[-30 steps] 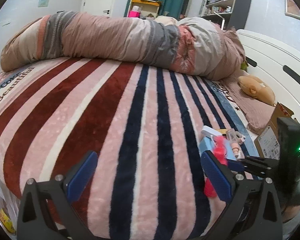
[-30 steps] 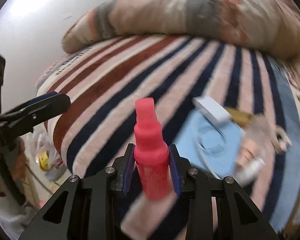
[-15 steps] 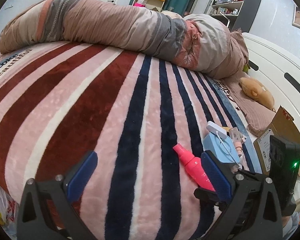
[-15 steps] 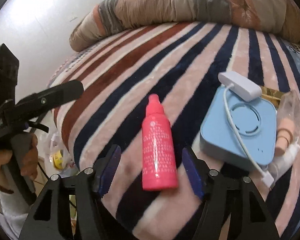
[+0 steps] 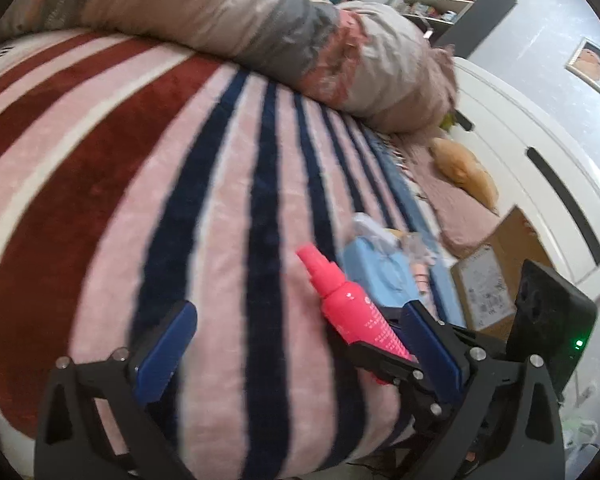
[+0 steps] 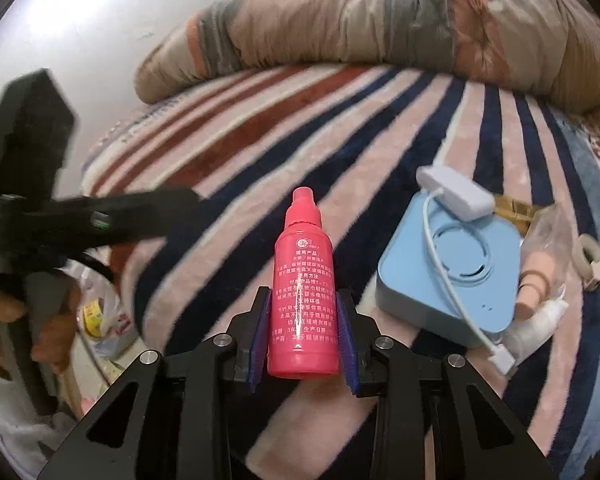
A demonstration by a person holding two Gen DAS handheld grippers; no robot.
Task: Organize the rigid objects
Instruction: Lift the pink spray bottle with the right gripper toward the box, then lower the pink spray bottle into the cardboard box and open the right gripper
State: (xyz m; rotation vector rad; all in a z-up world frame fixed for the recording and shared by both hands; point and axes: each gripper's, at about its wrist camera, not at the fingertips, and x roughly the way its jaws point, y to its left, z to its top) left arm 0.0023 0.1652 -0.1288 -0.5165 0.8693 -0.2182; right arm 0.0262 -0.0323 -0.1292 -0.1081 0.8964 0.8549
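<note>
A pink spray bottle [image 6: 304,292] lies nozzle-away on the striped blanket, and my right gripper [image 6: 304,336] is shut on its lower body. The bottle also shows in the left wrist view [image 5: 348,304], held by the right gripper's black frame. My left gripper [image 5: 296,344] is open and empty, low over the blanket, just left of the bottle. To the bottle's right sit a light blue box [image 6: 452,276] with a white charger and cable [image 6: 456,196], and a small bag of trinkets [image 6: 548,256].
A rolled duvet [image 6: 360,28] lies across the far side of the bed. A yellow plush [image 5: 464,172], a cardboard box [image 5: 496,284] and a white headboard [image 5: 540,152] stand to the right. A plastic bag [image 6: 100,320] hangs below the bed's left edge.
The right gripper was open around the lying bottle half a second ago and has now shut on it. The left gripper has moved forward and closer to the bottle.
</note>
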